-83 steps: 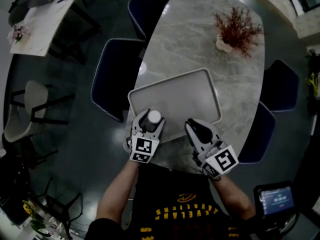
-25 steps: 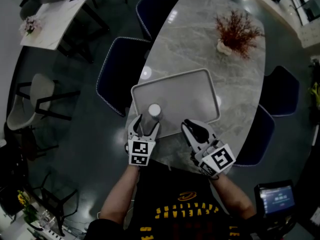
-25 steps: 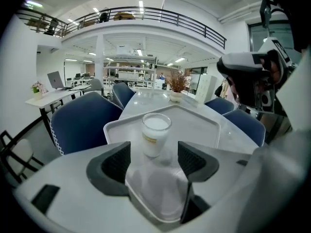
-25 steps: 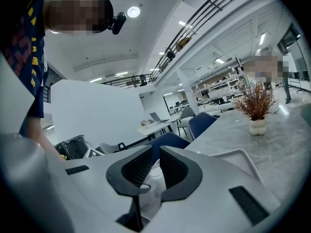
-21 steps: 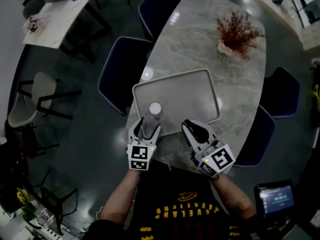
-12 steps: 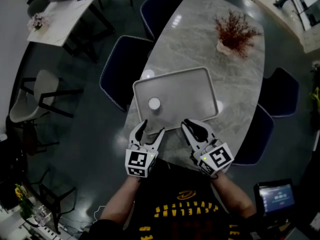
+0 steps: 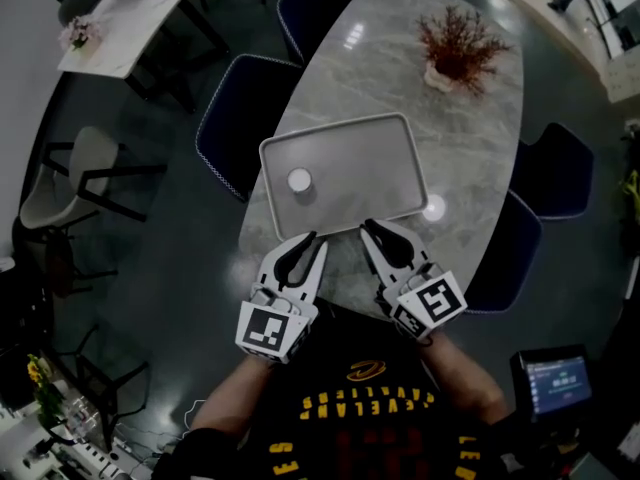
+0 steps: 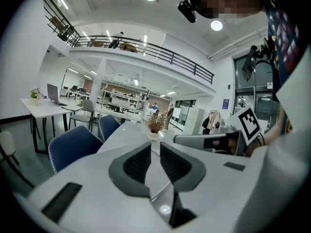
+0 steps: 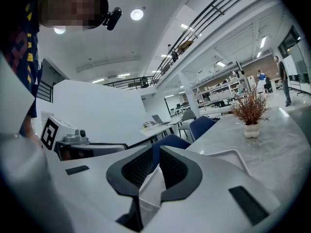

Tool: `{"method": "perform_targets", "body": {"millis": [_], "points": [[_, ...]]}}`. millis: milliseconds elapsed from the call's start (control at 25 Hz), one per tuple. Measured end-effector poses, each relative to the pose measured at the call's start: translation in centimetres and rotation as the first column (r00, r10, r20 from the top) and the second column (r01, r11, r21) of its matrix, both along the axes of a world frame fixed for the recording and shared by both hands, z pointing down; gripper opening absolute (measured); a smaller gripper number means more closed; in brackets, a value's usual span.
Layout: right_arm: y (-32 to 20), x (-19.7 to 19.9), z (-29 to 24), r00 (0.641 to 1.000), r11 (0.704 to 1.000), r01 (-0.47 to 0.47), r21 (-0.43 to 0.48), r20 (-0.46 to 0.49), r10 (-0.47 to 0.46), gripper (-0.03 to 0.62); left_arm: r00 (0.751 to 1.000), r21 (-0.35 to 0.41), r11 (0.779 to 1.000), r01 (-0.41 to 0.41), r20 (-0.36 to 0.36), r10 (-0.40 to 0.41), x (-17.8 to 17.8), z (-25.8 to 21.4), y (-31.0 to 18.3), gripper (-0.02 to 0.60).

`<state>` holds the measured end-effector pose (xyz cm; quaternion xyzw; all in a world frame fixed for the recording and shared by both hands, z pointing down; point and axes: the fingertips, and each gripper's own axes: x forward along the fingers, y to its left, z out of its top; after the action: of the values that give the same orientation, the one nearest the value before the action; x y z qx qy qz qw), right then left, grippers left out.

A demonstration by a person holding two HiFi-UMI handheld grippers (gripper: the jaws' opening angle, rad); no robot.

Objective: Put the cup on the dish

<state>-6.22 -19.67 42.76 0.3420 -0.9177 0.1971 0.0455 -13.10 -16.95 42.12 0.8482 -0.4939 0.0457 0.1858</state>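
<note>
The small white cup (image 7: 299, 180) stands upright on the left part of the grey tray (image 7: 365, 163) that serves as the dish. My left gripper (image 7: 303, 244) hangs just off the tray's near edge, apart from the cup. Its jaws are closing, a narrow gap still shows in the left gripper view (image 8: 154, 148), and nothing is between them. My right gripper (image 7: 368, 228) is beside it at the tray's near edge, shut and empty, pads together in its own view (image 9: 155, 150). The tray's rim (image 9: 232, 154) shows past the right jaw.
A potted red-brown plant (image 7: 455, 46) stands at the far end of the oval marble table (image 7: 470, 138). Dark blue chairs (image 7: 235, 118) line the left side, others (image 7: 553, 168) the right. A white table (image 7: 115, 23) stands far left.
The left gripper let go of the cup and drew back toward the person. Its wide-spread jaws have narrowed. The cup stays upright on the tray. The right gripper barely moved.
</note>
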Motion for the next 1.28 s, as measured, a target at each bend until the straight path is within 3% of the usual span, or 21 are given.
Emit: {"method": "perform_targets", "body": {"millis": [160, 520, 1000, 1280], "points": [[0.8, 0.2, -0.9, 1.0, 1.0, 0.0, 0.007, 0.017, 0.0, 0.046, 1.0, 0.02, 1.0, 0.005, 0.001, -0.005, 0.8, -1.4, 0.7, 0.002], [1.9, 0.1, -4.0, 0.999, 0.996, 0.015, 0.083, 0.051, -0.019, 0.046, 0.999, 0.091, 0.995, 0.031, -0.029, -0.028, 1.8, -6.3, 0.7, 0.002], [1.3, 0.8, -5.1, 1.0, 0.991, 0.01, 0.135, 0.012, -0.012, 0.047, 0.999, 0.085, 0.996, -0.016, -0.029, 0.018, 2.7, -5.7, 0.4, 0.002], [0.3, 1.1, -5.3, 1.0, 0.991, 0.01, 0.133, 0.001, -0.01, 0.047, 1.0, 0.076, 0.997, 0.0, -0.031, 0.002, 2.6, -5.5, -1.1, 0.002]]}}
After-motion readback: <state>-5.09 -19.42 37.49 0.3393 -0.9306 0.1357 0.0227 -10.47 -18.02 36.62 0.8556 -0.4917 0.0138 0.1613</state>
